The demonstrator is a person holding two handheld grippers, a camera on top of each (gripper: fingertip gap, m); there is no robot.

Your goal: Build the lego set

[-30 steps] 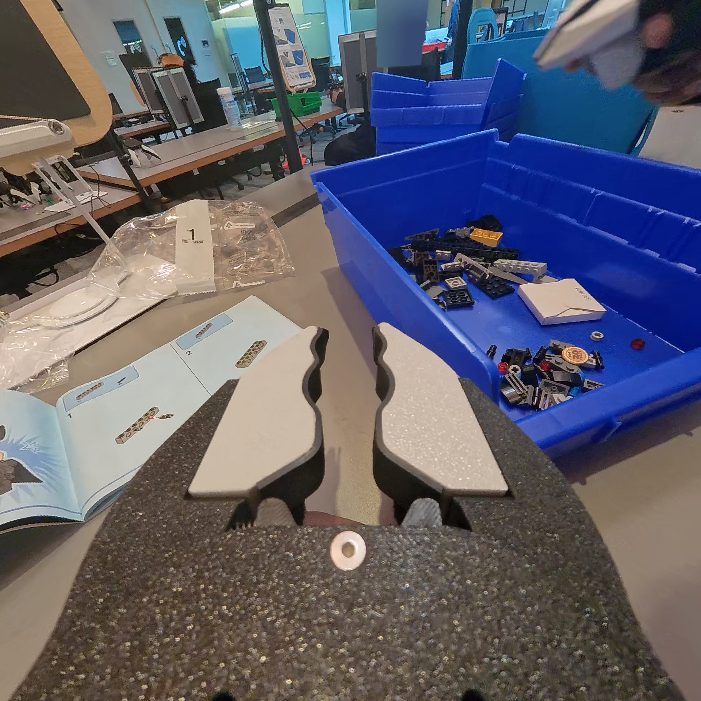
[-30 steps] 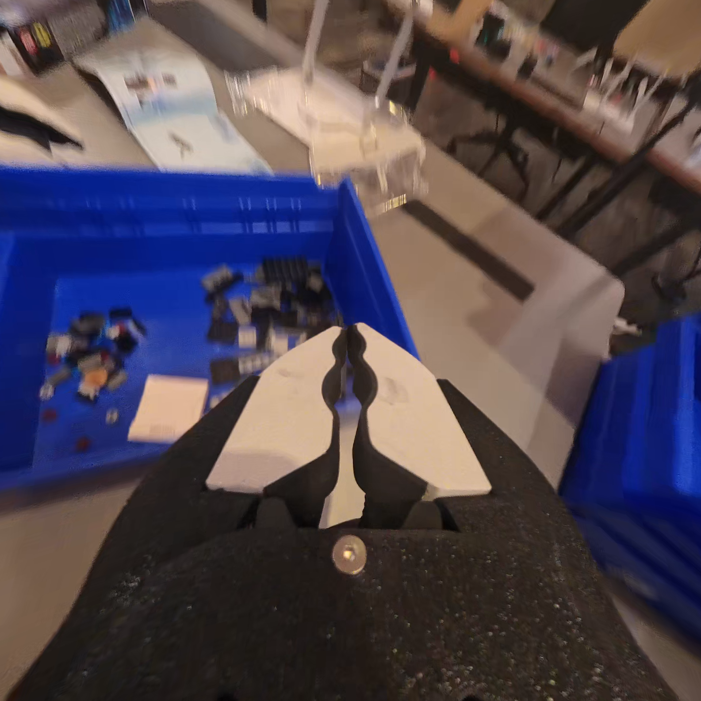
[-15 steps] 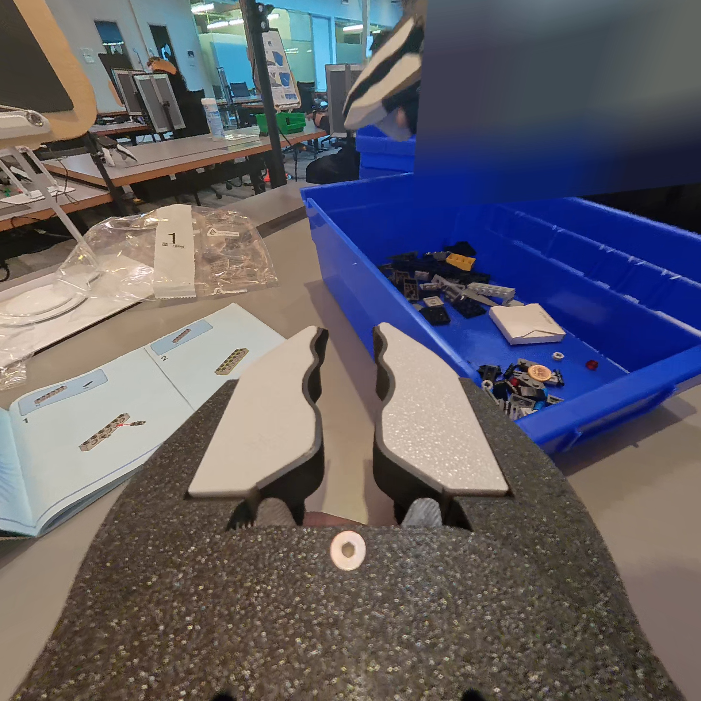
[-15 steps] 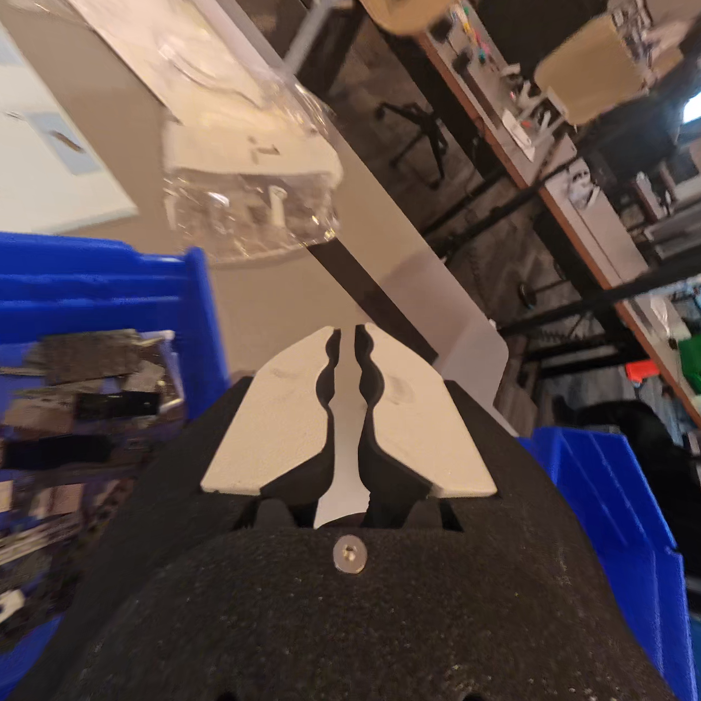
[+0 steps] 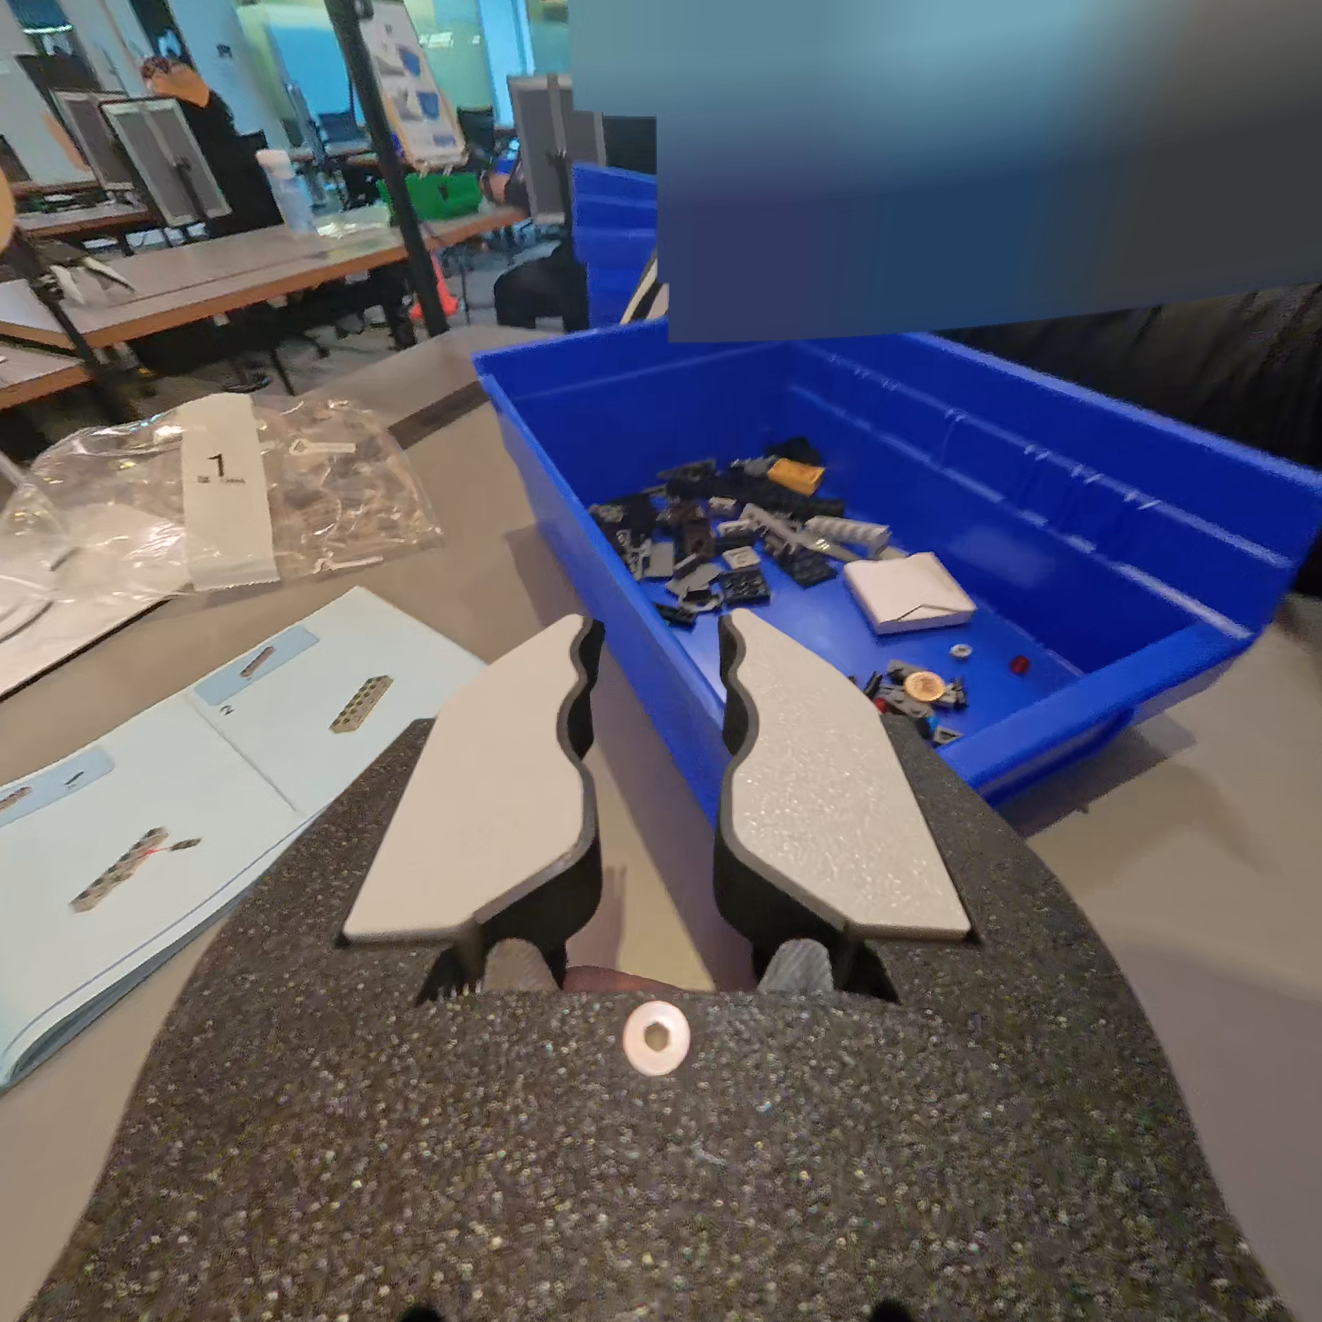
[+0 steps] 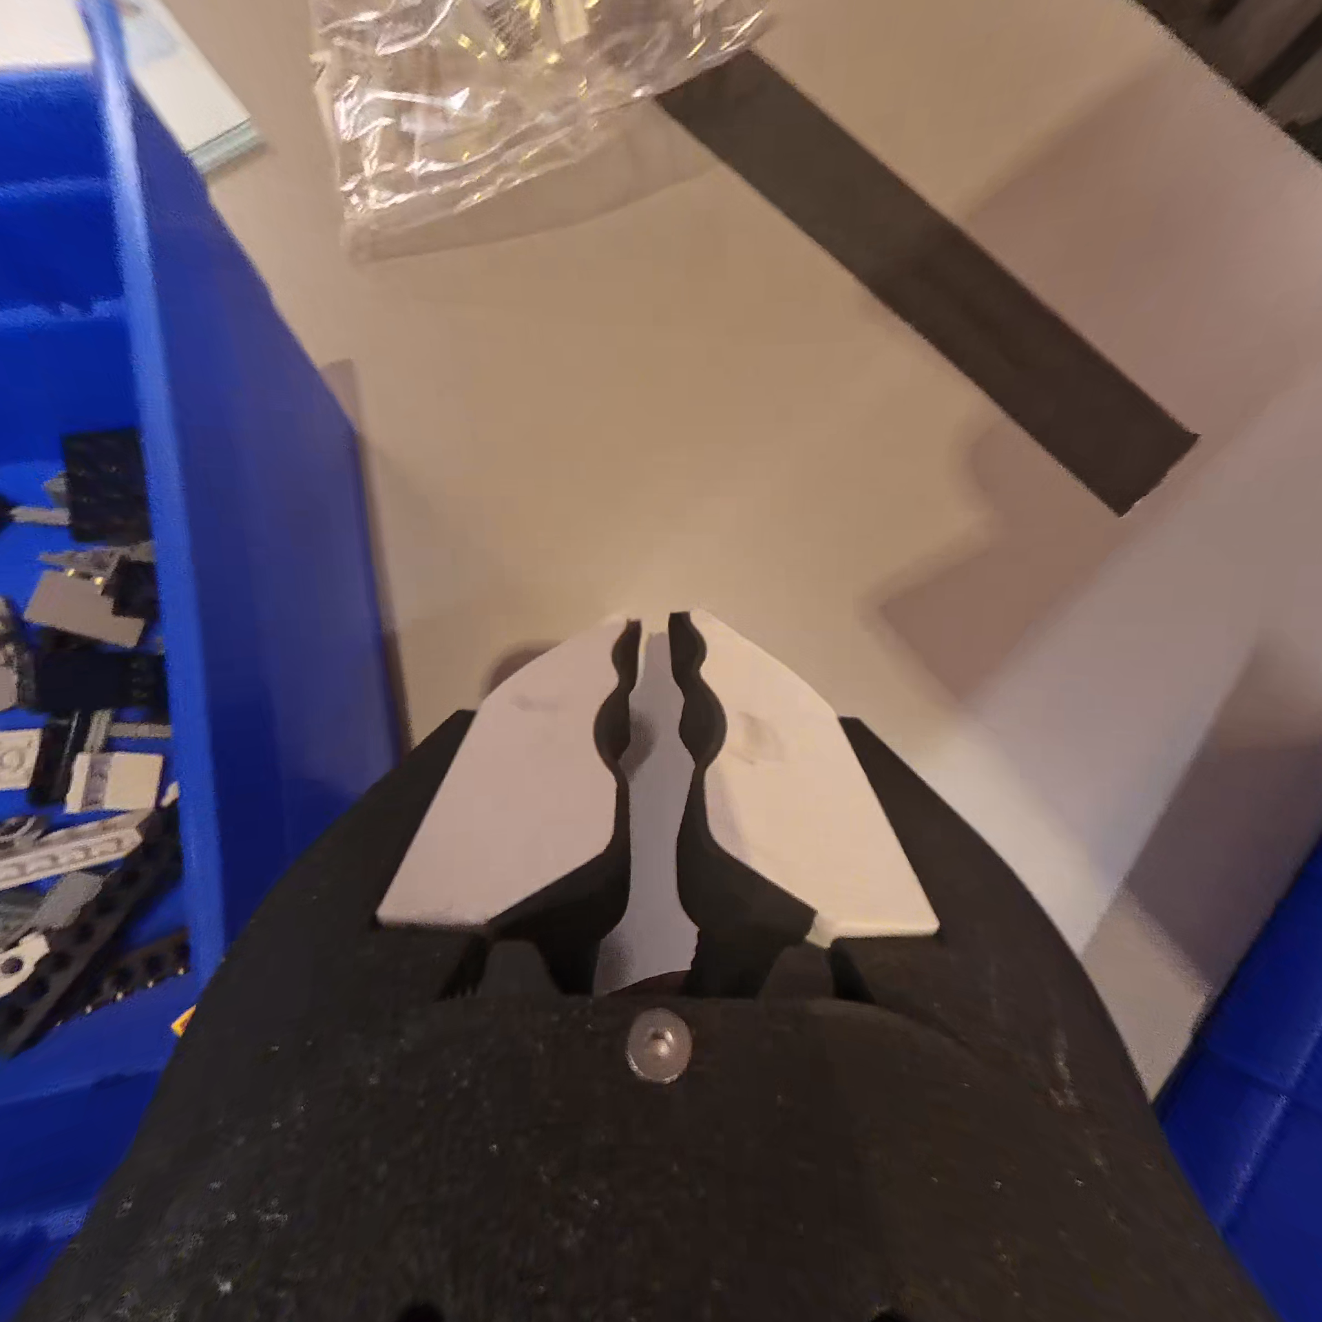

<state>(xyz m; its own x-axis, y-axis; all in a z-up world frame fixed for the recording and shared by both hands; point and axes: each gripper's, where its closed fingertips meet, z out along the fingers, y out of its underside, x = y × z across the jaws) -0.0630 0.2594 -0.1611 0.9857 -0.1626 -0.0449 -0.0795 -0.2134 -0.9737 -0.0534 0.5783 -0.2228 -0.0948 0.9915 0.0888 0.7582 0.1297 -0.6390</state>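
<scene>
My left gripper (image 5: 654, 622) is open and empty, held above the grey table at the near left corner of a blue bin (image 5: 1001, 443). In the bin lie a pile of black and grey bricks (image 5: 730, 529), a white folded piece (image 5: 908, 590) and a small cluster with a gold round piece (image 5: 923, 685). My right gripper (image 6: 654, 621) is open by a narrow gap with nothing between the pads. It points down at bare table just right of the blue bin's wall (image 6: 250, 501). Bricks (image 6: 86, 715) show inside the bin at the left.
An open light-blue instruction booklet (image 5: 214, 751) and a clear plastic bag with a white strip (image 5: 214, 493) lie left of the bin; the bag also shows in the right wrist view (image 6: 501, 107). A black strip (image 6: 930, 272) crosses the table. Another blue bin (image 6: 1259, 1073) stands at the right. Spacing between my two grippers at the tips: around 35 centimeters.
My left gripper's jaws have spread wider and it has shifted closer to the bin's corner. My right gripper opened slightly from shut and swung from over the bin to the table beside it.
</scene>
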